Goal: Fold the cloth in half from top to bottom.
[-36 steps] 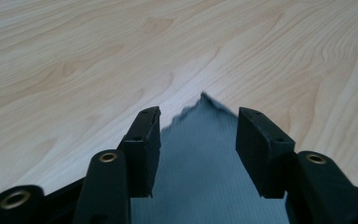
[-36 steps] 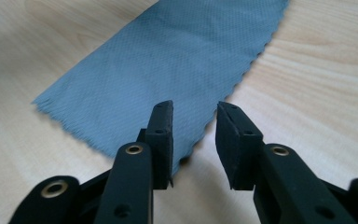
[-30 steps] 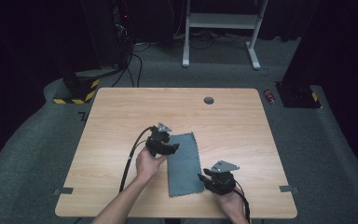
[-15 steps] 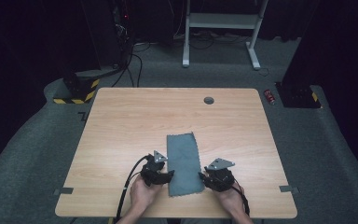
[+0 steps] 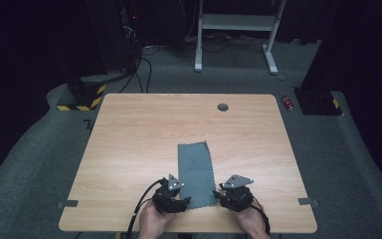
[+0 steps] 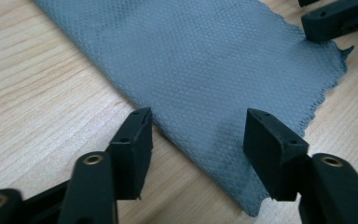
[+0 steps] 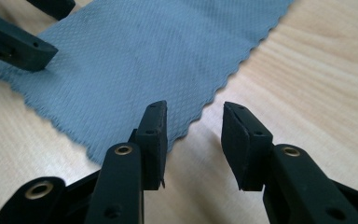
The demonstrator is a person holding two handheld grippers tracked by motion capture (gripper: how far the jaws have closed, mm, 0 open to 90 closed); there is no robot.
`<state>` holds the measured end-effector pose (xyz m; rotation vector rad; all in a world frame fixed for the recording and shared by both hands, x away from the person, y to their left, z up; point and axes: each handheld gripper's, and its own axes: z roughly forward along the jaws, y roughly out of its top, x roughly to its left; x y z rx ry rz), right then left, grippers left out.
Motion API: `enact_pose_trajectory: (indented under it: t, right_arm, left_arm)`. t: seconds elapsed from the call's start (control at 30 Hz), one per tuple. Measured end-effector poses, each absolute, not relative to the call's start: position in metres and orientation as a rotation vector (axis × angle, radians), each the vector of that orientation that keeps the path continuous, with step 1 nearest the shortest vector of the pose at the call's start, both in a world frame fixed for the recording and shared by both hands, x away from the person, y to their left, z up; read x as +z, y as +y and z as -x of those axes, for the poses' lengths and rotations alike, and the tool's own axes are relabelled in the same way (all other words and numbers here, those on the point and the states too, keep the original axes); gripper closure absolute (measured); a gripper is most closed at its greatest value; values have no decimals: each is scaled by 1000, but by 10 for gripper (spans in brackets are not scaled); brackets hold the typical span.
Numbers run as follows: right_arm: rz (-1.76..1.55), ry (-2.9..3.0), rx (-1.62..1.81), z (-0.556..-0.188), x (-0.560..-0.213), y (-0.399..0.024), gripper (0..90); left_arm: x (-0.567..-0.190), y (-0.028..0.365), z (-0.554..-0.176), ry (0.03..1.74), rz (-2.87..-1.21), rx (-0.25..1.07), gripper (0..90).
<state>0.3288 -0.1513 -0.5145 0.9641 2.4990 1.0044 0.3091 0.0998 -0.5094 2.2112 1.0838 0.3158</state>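
A grey cloth point(image 5: 195, 173) lies flat on the desk point(image 5: 129, 139) as a long strip, reaching from about the middle of the desk to its near edge. The left gripper point(image 5: 175, 205) is at the near left corner of the cloth; its jaws have just been opening and stand wide, with the cloth's edge between them but not pressed. The right gripper point(image 5: 227, 197) is at the near right corner, its jaws also just opening and holding nothing, the scalloped cloth edge lying between them.
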Motion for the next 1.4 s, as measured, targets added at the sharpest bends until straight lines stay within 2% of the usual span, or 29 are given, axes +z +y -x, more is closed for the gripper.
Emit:
enact_pose_trajectory:
  t: [0.1,0.23,0.37,0.47,0.93,1.03,1.07,1.23,1.4]
  right_arm:
    - [-955,2507,998,-324,-516,-151,632]
    - [-918,2521,1002,-318,-516,-149,745]
    - [-899,2536,990,-315,-516,-145,817]
    - [-902,2545,1001,-313,-516,-145,868]
    - [-818,2624,1018,-298,-515,-125,890]
    - [-803,2649,1033,-296,-514,-122,840]
    - [-805,2649,1042,-297,-513,-123,826]
    - [-889,2597,1083,-318,-504,-130,778]
    - [-1019,2496,1068,-363,-500,-131,758]
  left_arm:
    - [-509,101,-307,1059,-2230,339,551]
    - [-509,103,-304,1006,-2251,323,729]
    - [-510,105,-305,1009,-2224,263,841]
    - [-510,106,-305,1009,-2219,240,877]
    - [-510,132,-292,1046,-2202,214,886]
    - [-511,138,-292,1065,-2178,176,881]
    - [-511,139,-294,1066,-2172,167,870]
    - [-509,142,-314,1097,-2127,184,688]
    - [-502,141,-357,1163,-2076,237,600]
